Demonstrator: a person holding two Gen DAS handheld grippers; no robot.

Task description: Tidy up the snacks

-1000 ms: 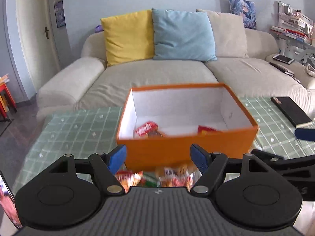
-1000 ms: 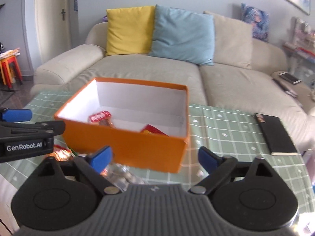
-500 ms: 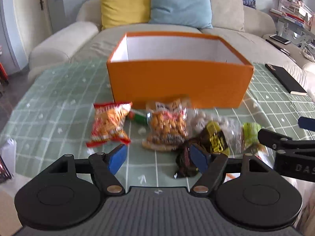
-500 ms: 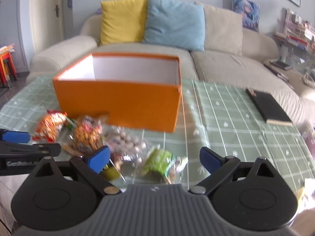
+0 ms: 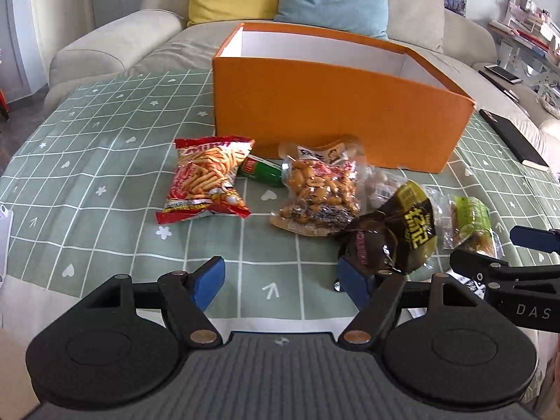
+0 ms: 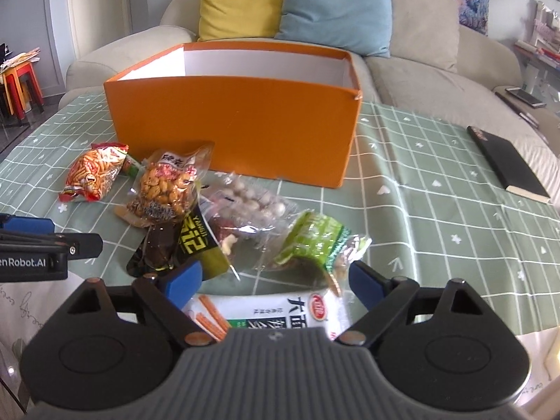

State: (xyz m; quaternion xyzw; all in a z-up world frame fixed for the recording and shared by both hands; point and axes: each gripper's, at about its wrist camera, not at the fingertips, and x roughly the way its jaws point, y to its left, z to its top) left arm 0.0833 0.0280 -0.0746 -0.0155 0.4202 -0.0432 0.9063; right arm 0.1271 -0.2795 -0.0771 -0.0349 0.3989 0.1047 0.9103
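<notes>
Left wrist view: the left gripper (image 5: 280,281) is hanging low over a green checked tablecloth (image 5: 87,161) with its jaws spread and nothing between them; its right pad is sitting just beside a dark packet with yellow lettering (image 5: 395,234). An orange box (image 5: 332,119) is standing behind a scatter of snacks: a red bag of fried sticks (image 5: 206,180), a small green packet (image 5: 262,171), a clear peanut bag (image 5: 322,192) and a green wrapped snack (image 5: 469,220). From this angle the inside of the box is mostly hidden, so what it is holding cannot be told.

Right wrist view: the right gripper (image 6: 276,283) is closing its wide jaws, with a white packet printed with orange sticks (image 6: 273,313) lying between them but not yet pinched. A clear bag of pale round sweets (image 6: 252,203) is lying just in front of the box. All visible snacks are lying outside the box, so most of the sorting seems to be waiting
</notes>
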